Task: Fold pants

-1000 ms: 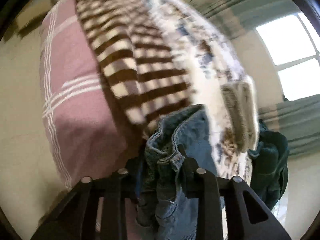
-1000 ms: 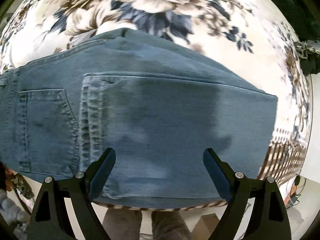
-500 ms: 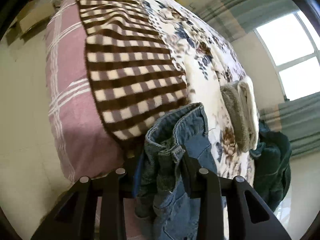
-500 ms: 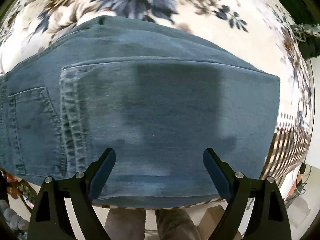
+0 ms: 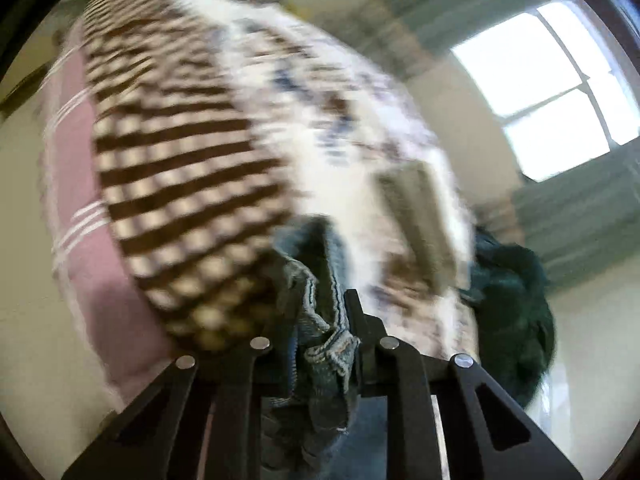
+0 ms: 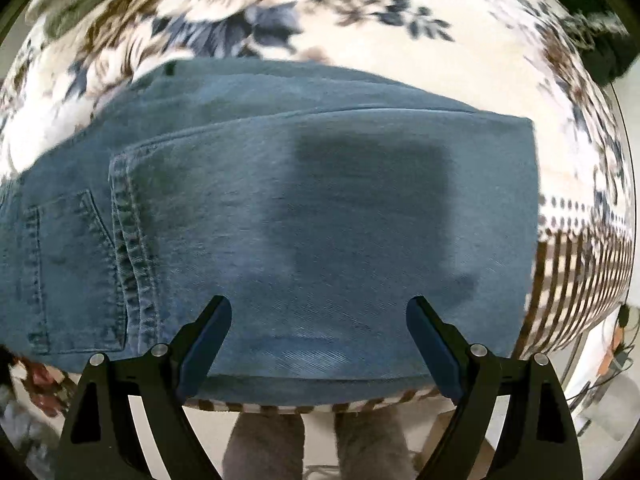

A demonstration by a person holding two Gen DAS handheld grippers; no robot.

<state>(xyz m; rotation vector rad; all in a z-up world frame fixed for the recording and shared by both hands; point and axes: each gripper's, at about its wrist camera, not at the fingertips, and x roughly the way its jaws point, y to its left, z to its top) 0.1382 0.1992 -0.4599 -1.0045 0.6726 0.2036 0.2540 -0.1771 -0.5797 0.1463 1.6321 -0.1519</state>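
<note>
Jeans (image 6: 320,220): lying on the bed (image 6: 400,60), folded at least once; left tool (image 5: 320,320) clenched on bunched denim; right tool (image 6: 318,320) spread, empty; further folding apparently outstanding.

A home bedroom. A bed (image 5: 80,264) fills most of the left wrist view, covered with a floral bedspread (image 6: 400,60) that has a brown checked border (image 5: 180,184) over a pink plaid sheet. A bright window (image 5: 552,92) with grey-green curtains (image 5: 580,216) sits in a pale wall. Folded knitwear (image 5: 416,216) and a dark green garment (image 5: 512,304) lie near the bed's far edge.
</note>
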